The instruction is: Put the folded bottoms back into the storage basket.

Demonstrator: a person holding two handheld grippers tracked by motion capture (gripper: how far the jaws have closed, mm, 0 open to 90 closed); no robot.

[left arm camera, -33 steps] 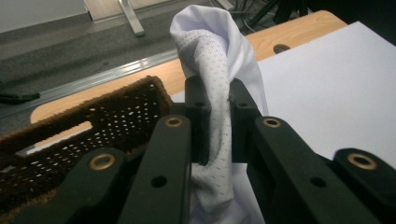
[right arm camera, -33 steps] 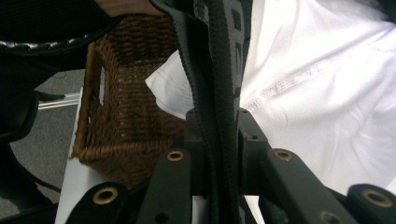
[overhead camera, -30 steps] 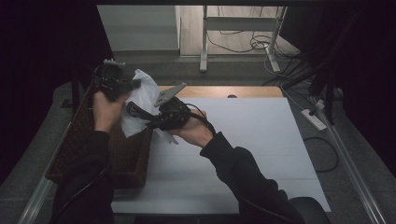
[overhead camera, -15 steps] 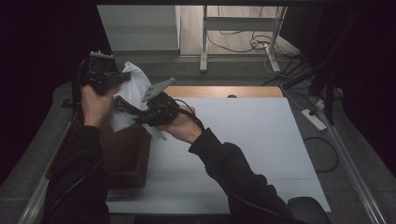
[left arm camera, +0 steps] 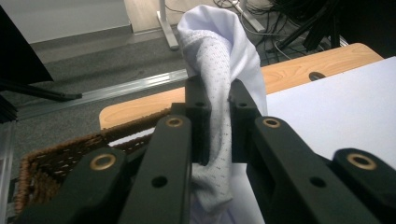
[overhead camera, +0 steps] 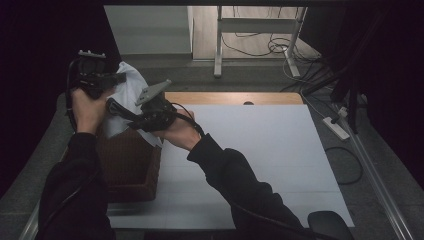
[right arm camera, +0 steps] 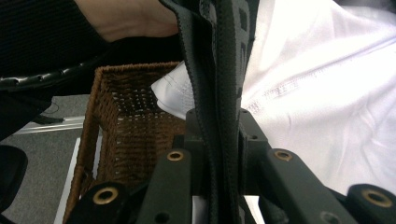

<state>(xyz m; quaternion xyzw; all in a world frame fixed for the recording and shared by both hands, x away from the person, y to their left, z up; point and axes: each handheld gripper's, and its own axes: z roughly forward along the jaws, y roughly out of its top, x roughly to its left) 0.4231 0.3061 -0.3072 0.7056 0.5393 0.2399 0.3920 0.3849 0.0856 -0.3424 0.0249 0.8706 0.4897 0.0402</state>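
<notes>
Lifting higher since before: white garment (overhead camera: 131, 95) above wicker basket (overhead camera: 131, 167)

white mesh cloth garment (left arm camera: 219, 56), rough woven wicker basket (right arm camera: 126, 126).

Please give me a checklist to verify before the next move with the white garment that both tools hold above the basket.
1. Left tool shut on the white garment: ok, mesh fabric is pinched between its jaws.
2. Right tool shut on the garment's black band: ok.
3. Garment lifted out of the wicker basket: cannot tell, part of the cloth still hangs at the basket's rim.
4. White table surface free for laying it down: ok.
5. Fabric snagged on the wicker: cannot tell, the lower edge is hidden.
</notes>
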